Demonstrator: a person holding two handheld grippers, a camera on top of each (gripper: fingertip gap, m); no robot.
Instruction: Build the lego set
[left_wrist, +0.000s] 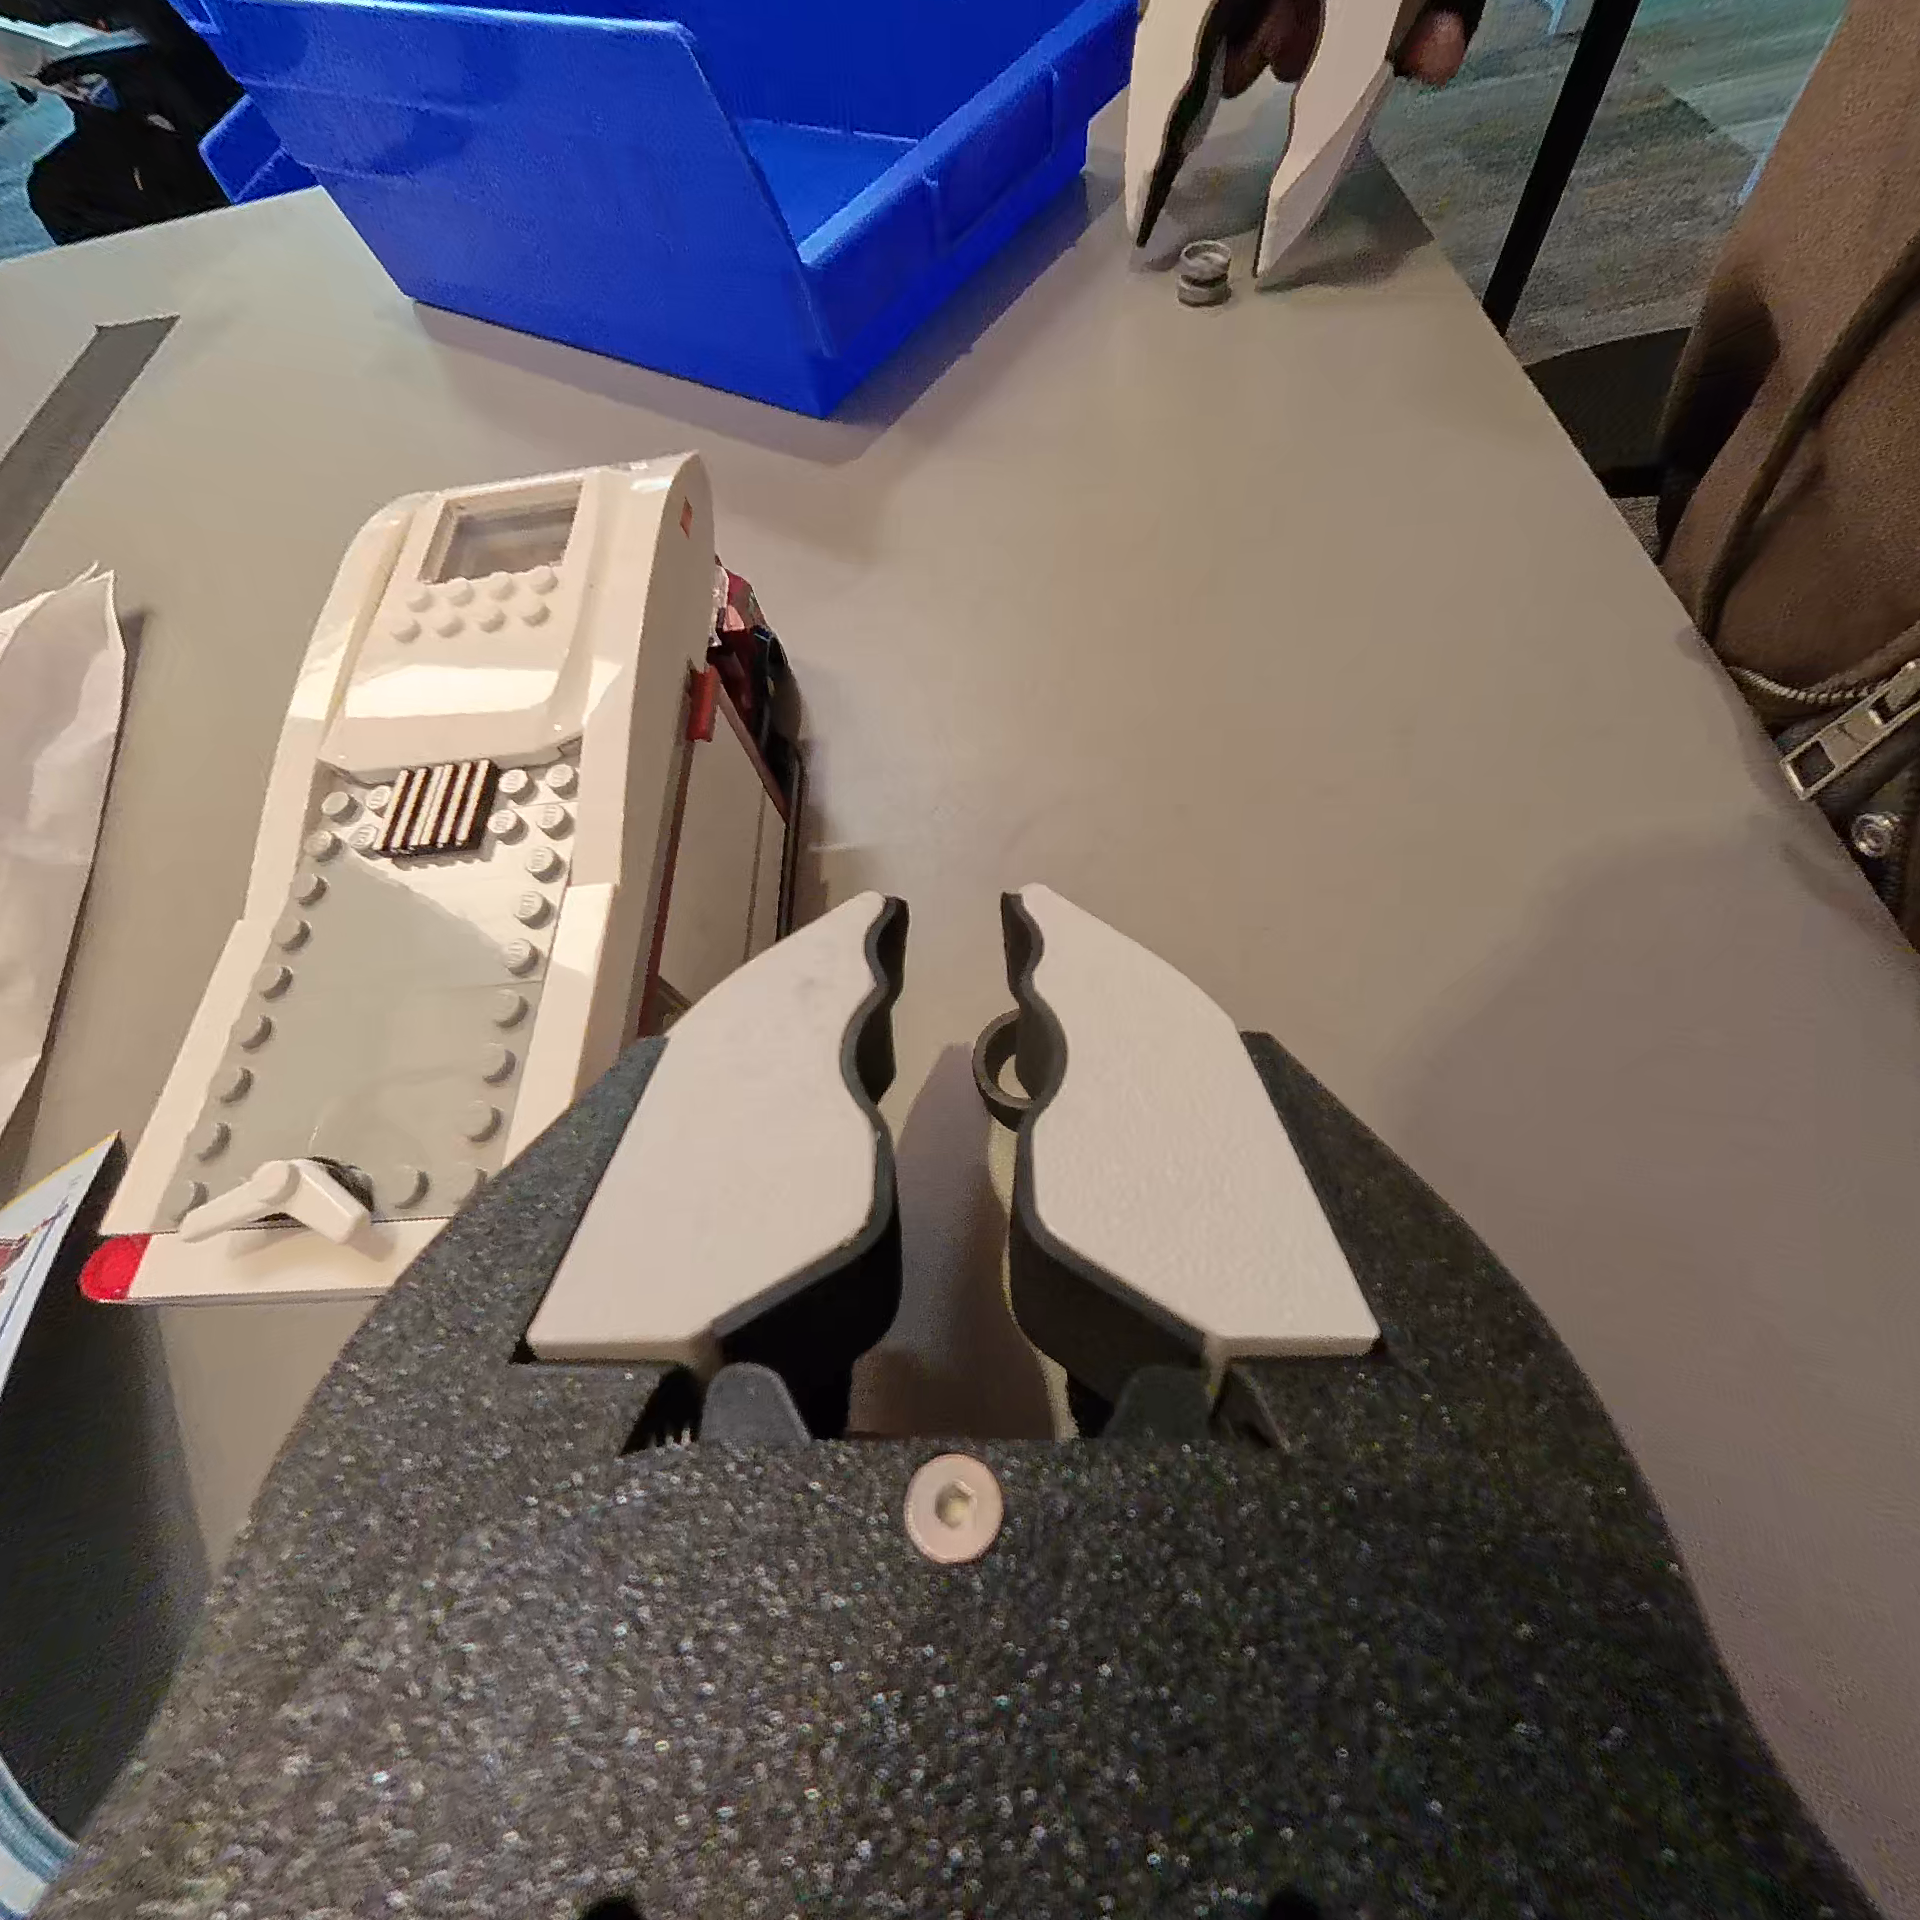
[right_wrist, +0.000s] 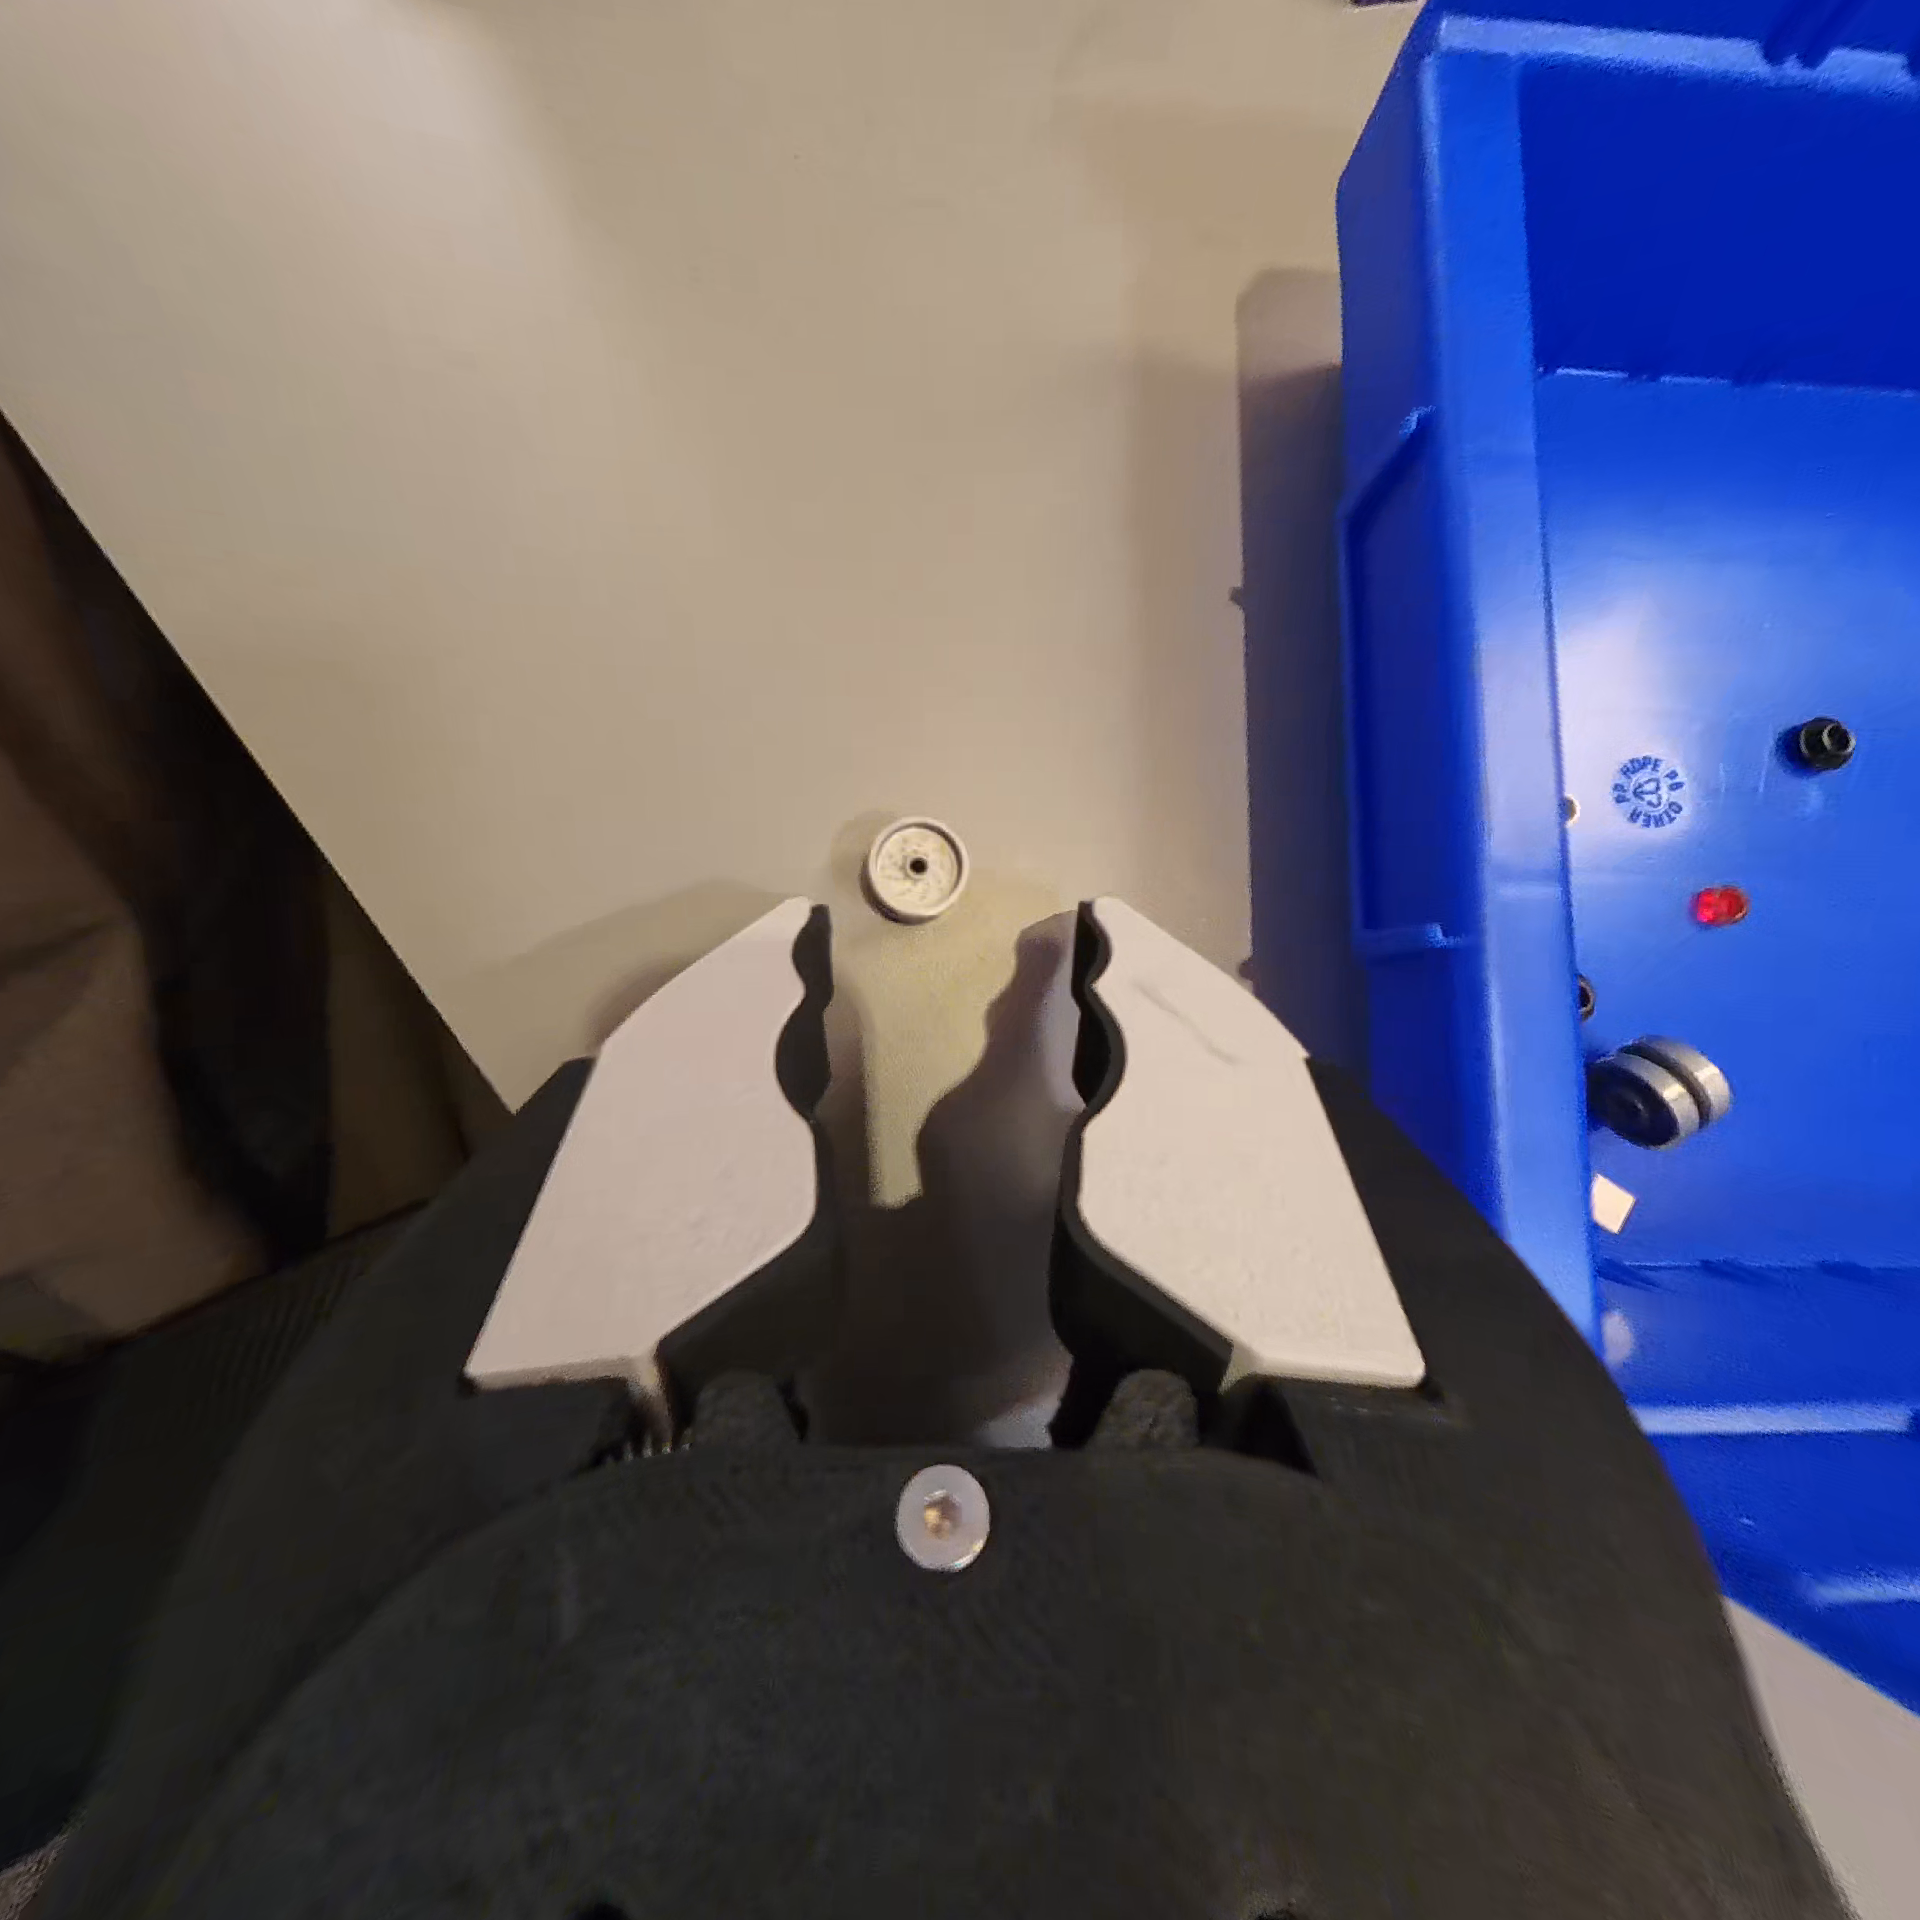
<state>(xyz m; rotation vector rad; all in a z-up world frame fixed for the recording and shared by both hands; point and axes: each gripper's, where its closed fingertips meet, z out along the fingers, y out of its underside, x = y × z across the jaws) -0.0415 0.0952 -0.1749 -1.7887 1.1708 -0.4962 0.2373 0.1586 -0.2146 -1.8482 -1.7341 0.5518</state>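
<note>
Left wrist view: low over worktop (left_wrist: 1195, 644), facing its far edge. Right wrist view: near-vertical, close. Shared: blue bin (left_wrist: 644, 187) (right_wrist: 1475, 623), small round disc (left_wrist: 1205, 272) (right_wrist: 917, 868).

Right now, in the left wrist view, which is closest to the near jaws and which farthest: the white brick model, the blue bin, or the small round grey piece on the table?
1. White brick model, just left.
2. Blue bin, far, ahead-left.
3. Small round grey piece, farthest, ahead-right between the other jaws.

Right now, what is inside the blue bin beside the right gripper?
On the blue bin's floor lie a dark wheel with a grey rim, a small red piece, a small black piece and a pale chip. The near wall hides the floor behind it.
</note>
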